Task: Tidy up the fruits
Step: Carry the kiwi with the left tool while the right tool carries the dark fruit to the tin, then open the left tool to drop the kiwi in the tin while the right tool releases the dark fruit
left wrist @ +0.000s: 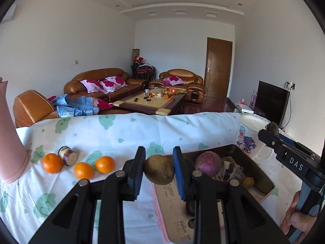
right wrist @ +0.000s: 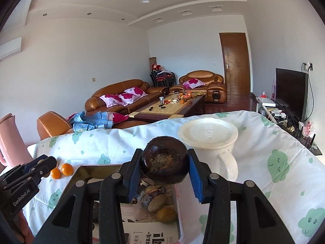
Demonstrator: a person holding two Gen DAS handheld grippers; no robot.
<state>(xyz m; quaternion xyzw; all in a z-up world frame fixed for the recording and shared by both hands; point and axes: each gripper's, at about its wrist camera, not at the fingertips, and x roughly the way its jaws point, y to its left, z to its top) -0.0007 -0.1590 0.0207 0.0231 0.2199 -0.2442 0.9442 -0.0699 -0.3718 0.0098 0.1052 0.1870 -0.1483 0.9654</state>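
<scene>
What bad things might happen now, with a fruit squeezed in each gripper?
1. The left gripper pinches the round brown kiwi only at its sides, above the box edge; it might slip and roll away.
2. The right gripper holds a dark, halved fruit shell close to the white mug; swinging it might knock the mug.

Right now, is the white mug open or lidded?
Lidded. In the right wrist view a flat white lid sits across the top of the white mug, hiding the inside, so its contents cannot be told.
</scene>
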